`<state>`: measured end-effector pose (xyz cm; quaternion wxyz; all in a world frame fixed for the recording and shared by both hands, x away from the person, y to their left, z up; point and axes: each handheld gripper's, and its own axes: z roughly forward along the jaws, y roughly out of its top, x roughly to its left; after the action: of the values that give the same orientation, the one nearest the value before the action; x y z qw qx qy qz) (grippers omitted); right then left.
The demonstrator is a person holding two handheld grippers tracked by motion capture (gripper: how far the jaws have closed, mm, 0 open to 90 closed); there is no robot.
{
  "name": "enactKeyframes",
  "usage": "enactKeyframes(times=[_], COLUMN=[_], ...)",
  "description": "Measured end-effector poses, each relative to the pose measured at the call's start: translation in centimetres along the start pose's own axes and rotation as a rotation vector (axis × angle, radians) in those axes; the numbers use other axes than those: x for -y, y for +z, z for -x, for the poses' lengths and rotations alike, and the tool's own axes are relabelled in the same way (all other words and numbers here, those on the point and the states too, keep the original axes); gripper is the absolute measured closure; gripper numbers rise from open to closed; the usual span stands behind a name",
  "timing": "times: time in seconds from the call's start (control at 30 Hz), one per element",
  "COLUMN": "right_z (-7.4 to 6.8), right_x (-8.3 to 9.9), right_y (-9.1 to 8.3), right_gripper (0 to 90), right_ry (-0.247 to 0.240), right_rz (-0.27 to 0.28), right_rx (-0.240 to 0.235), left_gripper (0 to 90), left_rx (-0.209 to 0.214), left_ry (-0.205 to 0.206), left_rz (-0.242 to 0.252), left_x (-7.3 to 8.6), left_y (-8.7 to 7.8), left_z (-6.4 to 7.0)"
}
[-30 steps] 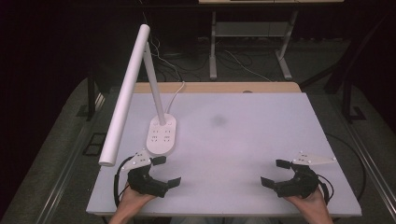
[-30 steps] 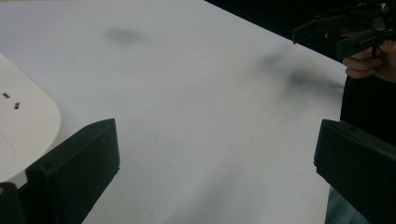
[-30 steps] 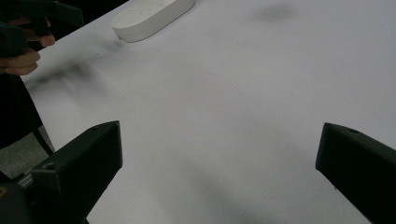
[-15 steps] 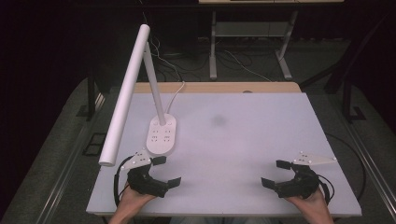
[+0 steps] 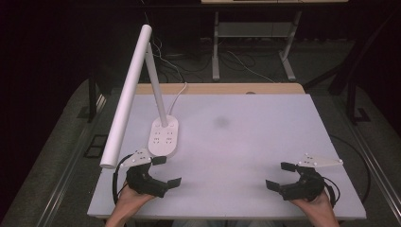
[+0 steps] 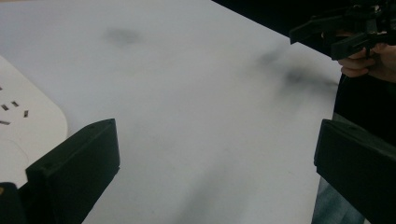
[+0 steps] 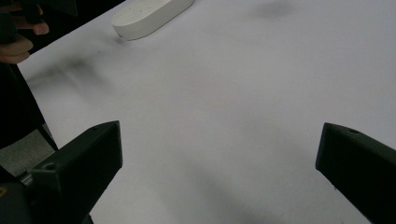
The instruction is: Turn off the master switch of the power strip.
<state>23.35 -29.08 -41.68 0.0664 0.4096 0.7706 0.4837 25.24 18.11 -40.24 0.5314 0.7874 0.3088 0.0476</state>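
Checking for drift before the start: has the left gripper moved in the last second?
No. In the high view the left gripper sits at the same spot just below the lamp base, jaws open.

White desk lamp (image 5: 163, 135), upright, table's left

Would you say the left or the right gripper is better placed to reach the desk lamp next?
Left: the left gripper sits open right beside the lamp's base, while the right gripper is across the table.
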Motion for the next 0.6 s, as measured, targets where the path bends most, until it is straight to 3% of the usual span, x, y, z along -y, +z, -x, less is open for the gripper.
enactKeyframes(times=[0.6], right_z=[0.1], right_x=[0.0], right_y=[-0.1], right_gripper=[0.1], right_ry=[0.011], right_rz=[-0.006], right_rx=[0.009], left_gripper=[0.0], left_rx=[0.012], left_ry=[0.014], left_rz=[-0.043], left_x=[-2.2], left_y=[-0.6], left_z=[-0.7])
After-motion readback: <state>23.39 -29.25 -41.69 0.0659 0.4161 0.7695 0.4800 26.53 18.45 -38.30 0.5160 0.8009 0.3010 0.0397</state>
